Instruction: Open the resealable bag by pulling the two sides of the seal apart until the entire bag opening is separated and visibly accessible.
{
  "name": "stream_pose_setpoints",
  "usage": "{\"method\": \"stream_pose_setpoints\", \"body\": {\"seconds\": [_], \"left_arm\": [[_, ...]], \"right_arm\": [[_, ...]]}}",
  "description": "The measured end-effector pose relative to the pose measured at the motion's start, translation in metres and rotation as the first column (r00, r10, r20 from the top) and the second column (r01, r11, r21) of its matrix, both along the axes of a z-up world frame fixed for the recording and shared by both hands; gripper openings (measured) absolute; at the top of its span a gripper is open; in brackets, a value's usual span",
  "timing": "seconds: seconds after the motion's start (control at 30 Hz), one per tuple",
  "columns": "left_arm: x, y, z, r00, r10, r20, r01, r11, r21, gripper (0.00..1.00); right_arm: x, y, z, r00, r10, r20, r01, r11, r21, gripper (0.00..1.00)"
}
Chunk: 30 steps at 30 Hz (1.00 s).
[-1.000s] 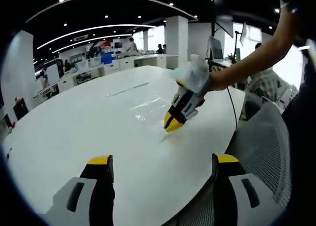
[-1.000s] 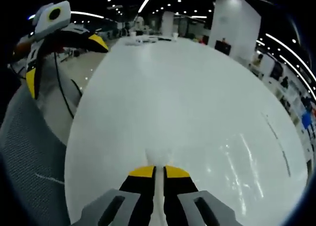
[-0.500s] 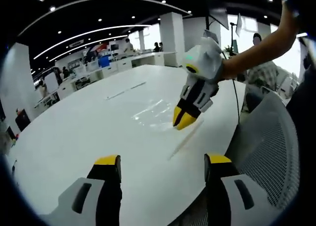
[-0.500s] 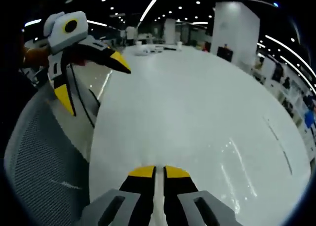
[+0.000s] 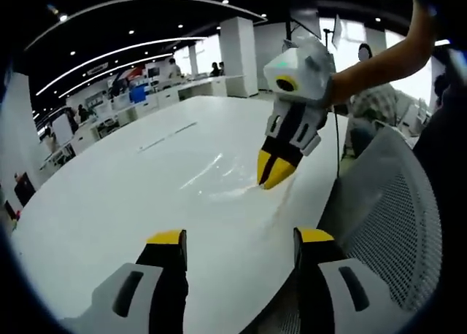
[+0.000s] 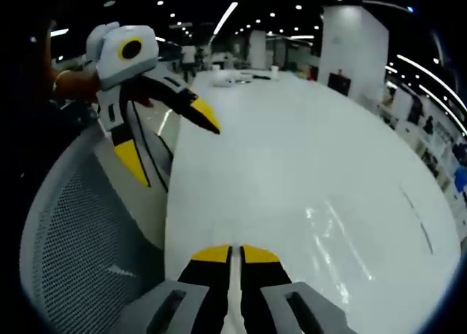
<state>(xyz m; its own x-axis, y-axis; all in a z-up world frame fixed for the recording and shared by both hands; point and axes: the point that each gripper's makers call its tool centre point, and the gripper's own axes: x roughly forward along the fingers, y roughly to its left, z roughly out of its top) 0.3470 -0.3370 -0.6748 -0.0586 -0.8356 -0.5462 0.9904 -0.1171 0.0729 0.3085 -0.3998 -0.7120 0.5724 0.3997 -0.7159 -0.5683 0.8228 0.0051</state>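
The clear resealable bag (image 5: 219,175) lies flat on the white table (image 5: 109,195), showing mostly as glare. My right gripper (image 5: 275,170), seen from the left gripper view, points down at the bag's near edge and is shut on it, lifting it a little. In the right gripper view its jaws (image 6: 236,252) are closed with a thin clear strip of the bag between them, and the bag's (image 6: 343,235) sheen runs off to the right. My left gripper (image 5: 241,239) stands open and empty near the table's edge, short of the bag. That open left gripper (image 6: 171,141) hangs at the upper left.
A grey mesh chair (image 5: 394,217) stands against the table's edge; its back (image 6: 87,254) fills the lower left of the right gripper view. A person's forearm (image 5: 379,64) holds the right gripper. Office desks and people (image 5: 175,68) are far behind the table (image 6: 292,152).
The right gripper has risen from the tabletop with the bag's edge still pinched. The open left gripper has come closer to it. Both cameras have shifted.
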Motion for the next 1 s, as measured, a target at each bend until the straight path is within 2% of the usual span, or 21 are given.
{"method": "stream_pose_setpoints", "body": {"seconds": [0.1,0.27,0.4,0.53,0.6,0.67,0.93,1.0], "left_arm": [[-0.004,-0.004,0.0,1.0,-0.016,-0.016,0.016,1.0,-0.002,0.55],[-0.011,-0.01,0.001,0.997,-0.071,0.008,0.07,0.998,0.005,0.51],[-0.017,-0.011,-0.006,0.991,-0.126,0.04,0.124,0.991,0.05,0.42],[-0.022,-0.013,-0.011,0.988,-0.152,0.04,0.149,0.987,0.065,0.39],[-0.024,-0.014,-0.018,0.985,-0.169,0.043,0.164,0.981,0.1,0.33],[-0.028,-0.017,-0.021,0.979,-0.197,0.055,0.191,0.976,0.11,0.27],[-0.041,-0.026,-0.019,0.956,-0.28,0.084,0.271,0.957,0.106,0.26],[-0.043,-0.027,-0.019,0.948,-0.304,0.098,0.292,0.949,0.116,0.23]], "right_arm": [[-0.005,0.007,0.004,1.0,0.019,0.004,-0.019,1.0,-0.008,0.0],[-0.012,0.014,0.004,1.0,0.028,-0.003,-0.028,1.0,0.003,0.0],[-0.02,0.022,0.004,0.999,0.038,-0.008,-0.038,0.999,0.014,0.0],[-0.024,0.026,0.005,0.999,0.043,-0.013,-0.043,0.999,0.017,0.0],[-0.025,0.027,0.006,0.999,0.043,-0.013,-0.043,0.999,0.02,0.0],[-0.026,0.029,0.006,0.999,0.048,-0.017,-0.047,0.999,0.021,0.0],[-0.03,0.04,0.006,0.996,0.079,-0.03,-0.078,0.997,0.021,0.0],[-0.03,0.042,0.006,0.996,0.087,-0.033,-0.086,0.996,0.018,0.0]]}}
